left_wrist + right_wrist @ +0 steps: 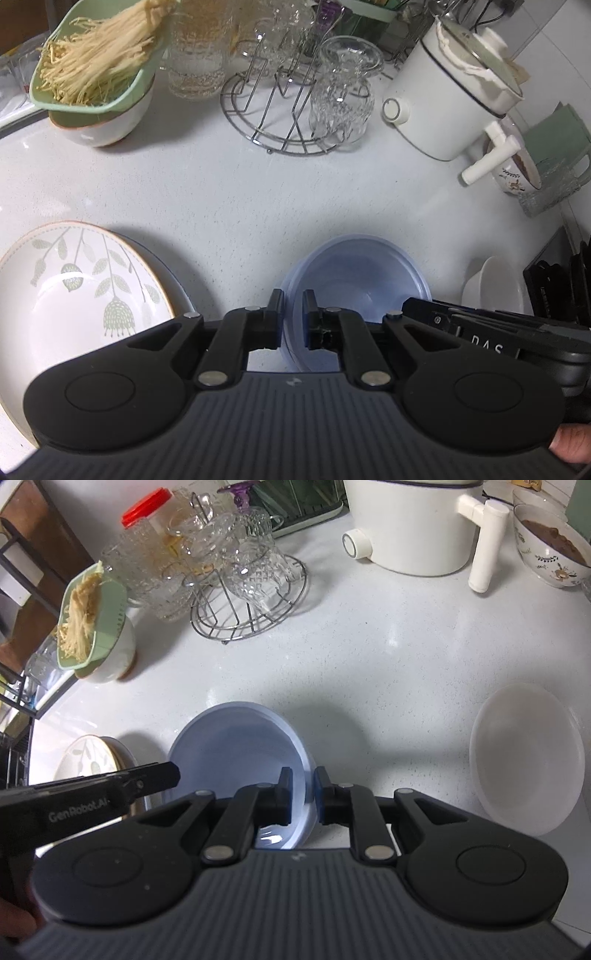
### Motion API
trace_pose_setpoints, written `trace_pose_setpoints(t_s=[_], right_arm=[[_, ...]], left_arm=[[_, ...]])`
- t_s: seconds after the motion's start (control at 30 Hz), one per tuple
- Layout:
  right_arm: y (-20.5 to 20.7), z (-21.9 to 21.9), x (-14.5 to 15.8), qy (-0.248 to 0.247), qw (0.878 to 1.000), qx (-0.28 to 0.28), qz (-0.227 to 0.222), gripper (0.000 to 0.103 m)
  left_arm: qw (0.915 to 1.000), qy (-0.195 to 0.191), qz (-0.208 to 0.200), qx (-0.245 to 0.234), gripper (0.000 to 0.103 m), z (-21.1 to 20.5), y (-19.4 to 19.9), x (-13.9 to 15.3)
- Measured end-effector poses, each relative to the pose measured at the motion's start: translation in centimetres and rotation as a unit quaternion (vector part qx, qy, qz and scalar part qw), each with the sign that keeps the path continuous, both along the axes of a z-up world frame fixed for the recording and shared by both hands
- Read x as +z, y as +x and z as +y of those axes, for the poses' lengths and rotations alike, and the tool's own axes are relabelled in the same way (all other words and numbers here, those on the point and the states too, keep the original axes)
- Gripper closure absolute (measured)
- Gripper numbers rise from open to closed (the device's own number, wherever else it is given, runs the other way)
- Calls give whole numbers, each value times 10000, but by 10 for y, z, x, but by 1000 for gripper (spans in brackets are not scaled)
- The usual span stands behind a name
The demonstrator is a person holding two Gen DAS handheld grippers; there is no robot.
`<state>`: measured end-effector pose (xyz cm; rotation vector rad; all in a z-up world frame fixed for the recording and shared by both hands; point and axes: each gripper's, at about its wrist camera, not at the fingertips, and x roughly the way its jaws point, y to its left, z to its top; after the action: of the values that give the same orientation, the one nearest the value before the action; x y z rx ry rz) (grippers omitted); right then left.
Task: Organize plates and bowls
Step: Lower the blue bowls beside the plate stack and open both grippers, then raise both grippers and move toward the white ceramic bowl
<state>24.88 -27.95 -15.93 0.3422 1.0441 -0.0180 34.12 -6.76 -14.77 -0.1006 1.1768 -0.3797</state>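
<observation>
Both grippers on the blue bowl [354,280], one per side. Left gripper [293,306] jaws nearly together, clamped on the bowl's left rim; right gripper [303,782] same on the right rim (wall sits between the pads in both wrist views). Bowl is low over the counter [240,192], mid-front; can't tell if it's touching down or just above.

Status, judging from layout only:
- leaf plate [74,295] sits left of the bowl, looks like it's on top of another dish (dark rim peeks out under it), so prob a stack already started
- white bowl [524,760] alone on the right, well apart from the blue one, not yet grouped
- blue bowl between the two, in hand

Left to do imo: set the blue bowl somewhere final, then nest it w/ the white bowl or vice versa. Glass rack [280,110], pot [450,96], noodle basket [96,62] at the back aren't part of this.
</observation>
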Motion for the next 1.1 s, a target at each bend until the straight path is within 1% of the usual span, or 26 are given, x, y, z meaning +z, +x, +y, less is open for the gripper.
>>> trace_pose_setpoints(t_s=[0.1,0.27,0.3,0.33,0.37,0.4,0.43,0.47,0.5,0.63,0.7,0.8,0.9,1.03,1.1], right_arm=[[4,2,-3,-112,9998,177,-32,87],[12,-2,-4,-24,9995,305,-20,87],[12,-2,-3,-32,9995,314,-33,87],[11,-2,-2,-40,9995,315,-48,87],[11,-2,0,-35,9995,305,-66,84],[9,-3,2,-21,9995,292,-95,78],[8,-2,4,-14,9995,269,-132,73],[6,-2,6,3,9995,242,-178,64],[4,-2,8,18,9995,218,-227,63],[-3,-3,17,29,9993,108,-350,64],[-8,-4,25,-11,9987,24,-513,64],[-9,-6,36,-31,9981,2,-609,64],[-12,-7,49,-53,9966,-16,-819,64],[-17,-7,64,-51,9942,-66,-1077,64],[-20,-7,71,-68,9928,-92,-1195,64]], left_arm=[[9999,5,76,97,93,1,2,-3],[9996,-6,215,176,92,0,5,-8],[9995,-4,251,181,87,1,5,-8],[9995,2,257,181,79,1,5,-7],[9995,4,246,179,74,1,5,-6],[9996,11,226,165,66,1,4,-4],[9997,28,191,132,64,2,3,-3],[9998,53,159,101,64,2,3,-1],[9998,65,140,84,63,3,2,0],[10000,28,32,67,63,8,1,11],[10000,-36,-70,47,63,12,-1,20],[9997,-148,-187,27,63,16,-1,35],[9989,-184,-428,-108,63,16,-3,54],[9970,-363,-630,-247,63,17,-2,75],[9960,-353,-734,-357,63,16,-3,84]])
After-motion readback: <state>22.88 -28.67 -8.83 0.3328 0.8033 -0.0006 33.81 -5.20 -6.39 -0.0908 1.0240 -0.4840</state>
